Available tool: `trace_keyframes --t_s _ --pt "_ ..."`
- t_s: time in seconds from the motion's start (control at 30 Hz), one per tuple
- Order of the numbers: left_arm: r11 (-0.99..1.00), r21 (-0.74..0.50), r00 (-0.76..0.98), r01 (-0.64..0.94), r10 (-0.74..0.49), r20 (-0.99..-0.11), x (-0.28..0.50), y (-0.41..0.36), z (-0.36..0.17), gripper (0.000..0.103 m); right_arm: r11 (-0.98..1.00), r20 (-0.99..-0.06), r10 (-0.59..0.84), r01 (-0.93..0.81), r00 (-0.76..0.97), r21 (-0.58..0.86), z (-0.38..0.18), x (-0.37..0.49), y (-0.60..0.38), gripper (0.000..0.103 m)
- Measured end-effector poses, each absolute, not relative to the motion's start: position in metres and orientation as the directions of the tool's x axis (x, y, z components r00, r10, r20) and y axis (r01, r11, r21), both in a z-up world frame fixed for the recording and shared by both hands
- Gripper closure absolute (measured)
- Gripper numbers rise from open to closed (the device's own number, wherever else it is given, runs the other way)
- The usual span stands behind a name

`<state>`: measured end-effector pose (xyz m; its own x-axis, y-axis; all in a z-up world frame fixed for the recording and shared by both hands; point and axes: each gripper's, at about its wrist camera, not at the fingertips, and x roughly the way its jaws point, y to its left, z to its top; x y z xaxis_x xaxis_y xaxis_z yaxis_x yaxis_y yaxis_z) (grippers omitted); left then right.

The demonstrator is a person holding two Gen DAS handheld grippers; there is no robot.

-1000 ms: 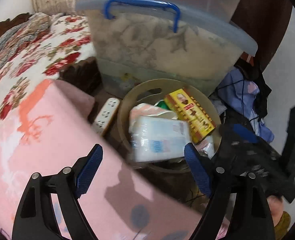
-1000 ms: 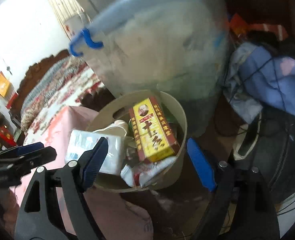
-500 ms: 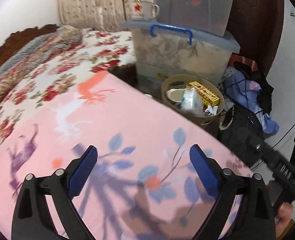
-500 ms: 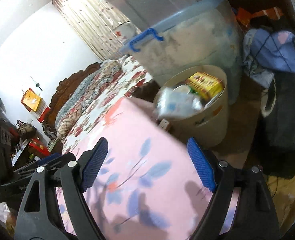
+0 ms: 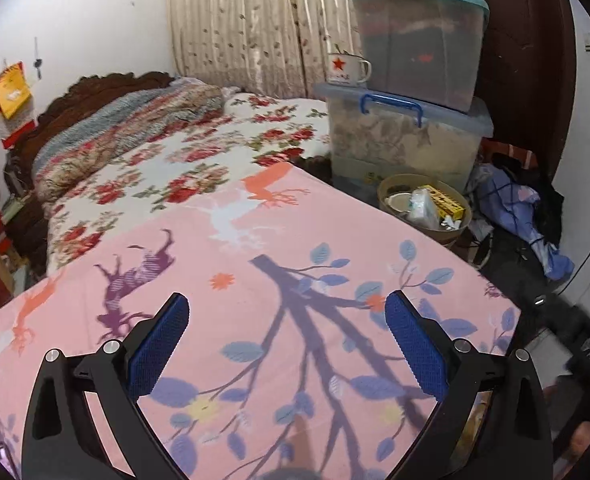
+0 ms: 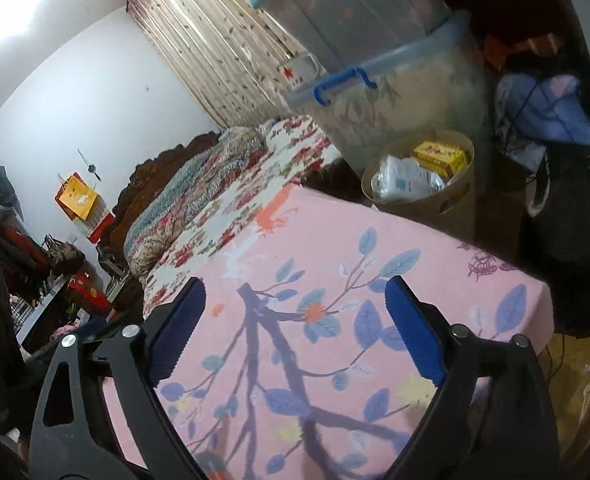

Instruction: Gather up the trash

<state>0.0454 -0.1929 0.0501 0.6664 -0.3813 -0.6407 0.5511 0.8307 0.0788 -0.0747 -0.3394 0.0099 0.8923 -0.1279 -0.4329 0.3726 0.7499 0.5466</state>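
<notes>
Trash bin [image 5: 423, 204] sat on the floor at far right, past the pink blanket [image 5: 255, 280], holding a yellow box [image 6: 441, 154] and a white packet [image 6: 405, 180]. Storage tubs [image 5: 407, 144] stood just behind it. Left claw [image 5: 287, 340] released, empty, over the blanket. Right claw [image 6: 295, 324] also released, empty.

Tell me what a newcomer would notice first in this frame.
The pink blanket printed with deer and blue-leaved branches fills the foreground under both open grippers. Beyond its far edge stands a round tan bin holding a yellow box and white packets, in front of stacked clear plastic storage boxes.
</notes>
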Motion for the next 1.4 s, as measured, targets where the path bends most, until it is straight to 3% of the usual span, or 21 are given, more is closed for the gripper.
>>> trace_keyframes --t_s 0.4,0.7,1.4 --pt "0.854 0.101 0.725 0.510 -0.364 -0.585 0.021 -0.156 0.064 0.008 0.805 -0.372 -0.185 0.357 0.910 0.474 0.051 -0.090 -0.294 0.003" --pt "0.878 0.129 0.773 0.461 -0.327 -0.543 0.011 -0.146 0.075 0.008 0.805 -0.379 -0.230 0.394 0.896 0.444 0.055 -0.091 -0.282 0.003" --pt "0.864 0.146 0.749 0.481 -0.319 -0.581 -0.001 -0.157 0.077 0.008 0.757 -0.377 -0.244 0.418 0.894 0.503 0.048 -0.106 -0.304 0.003"
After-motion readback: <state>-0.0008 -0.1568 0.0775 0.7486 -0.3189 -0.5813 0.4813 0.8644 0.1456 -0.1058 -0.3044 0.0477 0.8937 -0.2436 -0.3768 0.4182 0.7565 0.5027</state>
